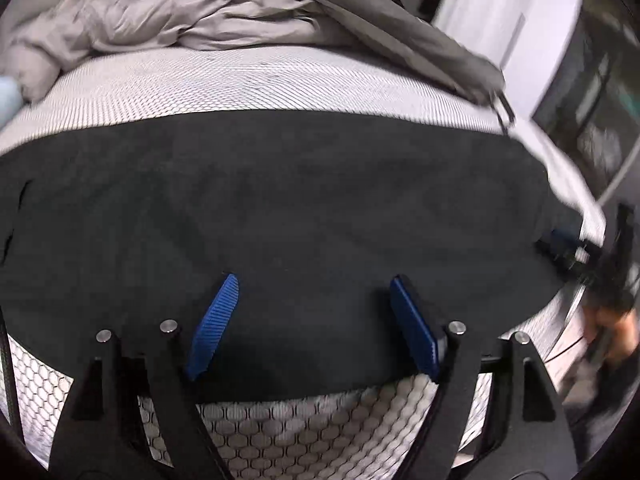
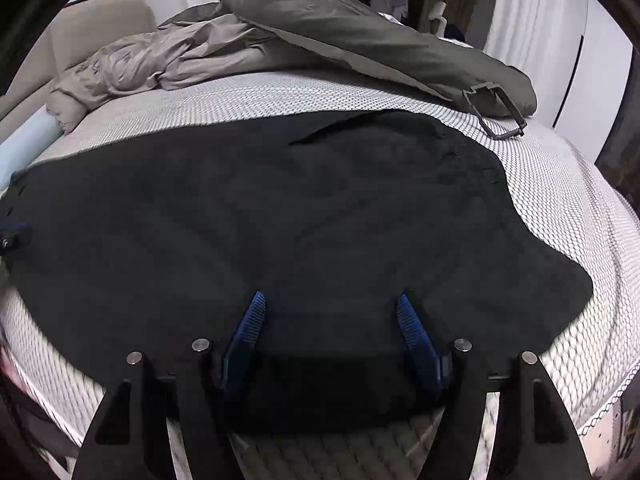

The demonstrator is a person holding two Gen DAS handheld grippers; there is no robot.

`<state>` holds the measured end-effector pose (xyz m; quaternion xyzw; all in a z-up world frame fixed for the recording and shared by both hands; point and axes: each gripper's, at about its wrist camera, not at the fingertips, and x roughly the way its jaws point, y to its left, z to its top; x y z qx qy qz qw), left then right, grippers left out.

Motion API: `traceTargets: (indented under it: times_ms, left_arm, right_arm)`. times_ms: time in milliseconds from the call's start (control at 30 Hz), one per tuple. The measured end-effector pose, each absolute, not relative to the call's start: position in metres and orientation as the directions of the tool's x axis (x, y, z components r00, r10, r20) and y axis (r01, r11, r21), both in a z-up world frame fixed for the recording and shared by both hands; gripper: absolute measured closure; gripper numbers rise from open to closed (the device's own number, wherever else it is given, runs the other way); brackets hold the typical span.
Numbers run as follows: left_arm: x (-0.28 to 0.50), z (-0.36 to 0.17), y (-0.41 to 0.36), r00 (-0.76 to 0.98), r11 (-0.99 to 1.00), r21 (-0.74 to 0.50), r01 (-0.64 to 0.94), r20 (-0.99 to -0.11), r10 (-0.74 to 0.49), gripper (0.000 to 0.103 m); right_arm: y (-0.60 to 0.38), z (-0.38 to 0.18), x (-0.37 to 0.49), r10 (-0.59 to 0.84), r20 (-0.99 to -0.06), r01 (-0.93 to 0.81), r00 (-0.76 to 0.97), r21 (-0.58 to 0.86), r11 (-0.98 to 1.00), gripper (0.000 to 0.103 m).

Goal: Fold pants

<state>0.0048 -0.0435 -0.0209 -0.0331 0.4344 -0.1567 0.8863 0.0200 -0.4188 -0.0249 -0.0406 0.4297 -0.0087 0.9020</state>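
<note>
Black pants (image 1: 280, 200) (image 2: 260, 220) lie spread flat across a bed with a white honeycomb-patterned mattress (image 1: 240, 80) (image 2: 560, 208). In the left wrist view my left gripper (image 1: 314, 284) hovers over the near edge of the fabric, its blue pads (image 1: 214, 324) wide apart and gripping nothing. In the right wrist view my right gripper (image 2: 331, 298) stands open the same way above the pants' near edge, pads (image 2: 420, 336) clear of the cloth. Each gripper shows blurred at the other view's edge: the right gripper (image 1: 572, 252), the left gripper (image 2: 14, 236).
A crumpled grey-beige duvet (image 1: 180, 20) (image 2: 160, 60) and a dark olive padded cover (image 2: 360, 36) with a strap loop (image 2: 496, 116) lie at the far side of the bed. A pale blue roll (image 2: 28, 144) sits at the left, by a beige headboard (image 2: 100, 28).
</note>
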Motion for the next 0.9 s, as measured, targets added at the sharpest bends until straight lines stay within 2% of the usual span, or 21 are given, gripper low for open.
traceTargets:
  times_ms: [67,133,300,467,533,667,800,900]
  left_arm:
    - [-0.003,-0.021,-0.048,0.592,0.955,-0.136,0.265,-0.758,-0.272,0.025]
    - [-0.004,-0.023,-0.055,0.601,0.960,-0.109,0.258,-0.760,-0.248,0.023]
    - [-0.012,-0.030,-0.073,0.618,0.963,-0.058,0.265,-0.756,-0.216,0.022]
    - [-0.005,-0.033,-0.077,0.617,0.962,-0.059,0.267,-0.756,-0.218,0.020]
    - [-0.003,-0.033,-0.079,0.620,0.963,-0.049,0.266,-0.756,-0.210,0.019]
    - [-0.001,-0.028,-0.081,0.621,0.967,-0.056,0.248,-0.757,-0.203,0.019]
    - [-0.009,-0.010,-0.098,0.665,0.955,-0.053,0.292,-0.706,-0.243,0.019]
    - [-0.009,-0.009,-0.125,0.649,0.934,-0.063,0.352,-0.703,-0.292,0.019]
  right_arm:
    - [-0.433,-0.022,0.004,-0.045,-0.771,-0.004,0.635,-0.062,0.998,0.032]
    - [-0.445,-0.015,-0.010,-0.043,-0.753,-0.001,0.657,-0.058,0.998,0.027]
    - [-0.442,-0.001,-0.009,-0.040,-0.718,0.040,0.695,-0.017,0.999,0.023]
    - [-0.436,-0.010,0.026,-0.044,-0.759,0.092,0.650,0.021,0.996,0.017]
    - [-0.431,-0.024,0.040,-0.076,-0.796,0.096,0.600,-0.023,0.995,0.016]
    - [-0.435,-0.023,0.021,-0.081,-0.801,0.059,0.594,-0.057,0.997,0.016]
    - [-0.468,-0.005,-0.025,-0.044,-0.756,0.112,0.653,0.039,0.993,0.016]
    - [-0.514,0.008,-0.059,0.022,-0.685,0.218,0.728,0.262,0.940,0.016]
